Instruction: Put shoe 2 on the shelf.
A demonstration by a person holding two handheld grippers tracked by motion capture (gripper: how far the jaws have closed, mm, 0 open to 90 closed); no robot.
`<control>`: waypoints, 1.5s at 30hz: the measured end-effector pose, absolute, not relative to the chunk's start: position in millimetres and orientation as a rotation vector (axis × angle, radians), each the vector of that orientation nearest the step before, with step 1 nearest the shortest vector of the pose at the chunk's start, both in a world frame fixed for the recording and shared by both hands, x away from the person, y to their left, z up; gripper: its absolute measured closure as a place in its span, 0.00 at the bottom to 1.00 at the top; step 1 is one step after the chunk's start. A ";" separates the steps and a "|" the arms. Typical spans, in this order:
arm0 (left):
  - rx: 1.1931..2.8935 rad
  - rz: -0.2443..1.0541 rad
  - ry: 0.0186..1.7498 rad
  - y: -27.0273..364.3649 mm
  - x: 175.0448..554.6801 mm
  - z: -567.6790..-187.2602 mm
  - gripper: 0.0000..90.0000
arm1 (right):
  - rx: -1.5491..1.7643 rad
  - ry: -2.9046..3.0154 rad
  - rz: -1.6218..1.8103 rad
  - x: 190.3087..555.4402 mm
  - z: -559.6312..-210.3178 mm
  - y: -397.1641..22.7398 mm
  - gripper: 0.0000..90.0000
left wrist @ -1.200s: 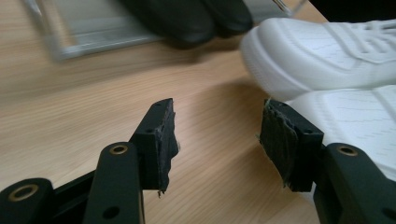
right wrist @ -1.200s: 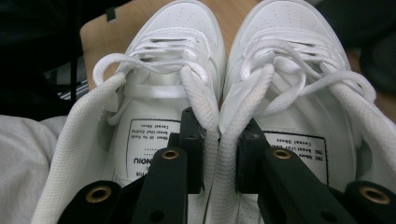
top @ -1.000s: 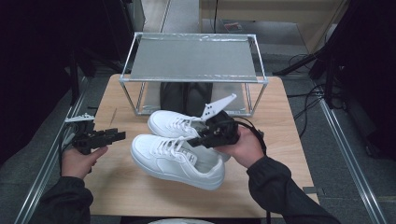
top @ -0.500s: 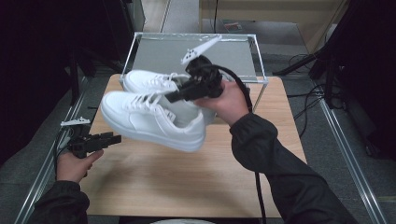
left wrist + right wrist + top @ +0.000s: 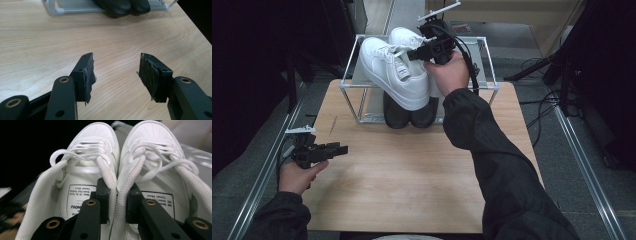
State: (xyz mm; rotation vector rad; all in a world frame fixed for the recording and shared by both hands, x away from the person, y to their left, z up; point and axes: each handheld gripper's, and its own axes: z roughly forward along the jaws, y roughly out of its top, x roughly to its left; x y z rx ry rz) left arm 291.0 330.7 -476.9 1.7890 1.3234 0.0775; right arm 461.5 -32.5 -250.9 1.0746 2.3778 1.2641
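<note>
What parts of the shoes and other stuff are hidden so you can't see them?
- Black shoes: in the high view the white shoes cover all but their toes; in the left gripper view the top edge cuts them off.
- White shoes' soles: face away in the right gripper view.
- Tongue labels: print too small, partly behind the right gripper.
- Rack: its top shelf is mostly hidden by the white shoes and hand in the high view.
</note>
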 end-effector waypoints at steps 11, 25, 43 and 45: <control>1.817 0.056 1.290 320.1 294.5 -478.2 0.51 | 1.438 2.156 1.099 507.3 -263.2 -23.9 0.87; 1.820 0.027 1.255 317.5 295.5 -475.9 0.52 | 1.667 1.931 0.978 529.3 -272.7 3.2 0.86; 1.834 0.021 1.241 313.6 295.6 -475.4 0.52 | 1.694 1.893 0.962 527.8 -277.8 13.5 0.77; 1.834 0.020 1.241 313.6 295.8 -475.3 0.52 | 1.693 1.895 0.963 527.3 -278.0 13.2 0.76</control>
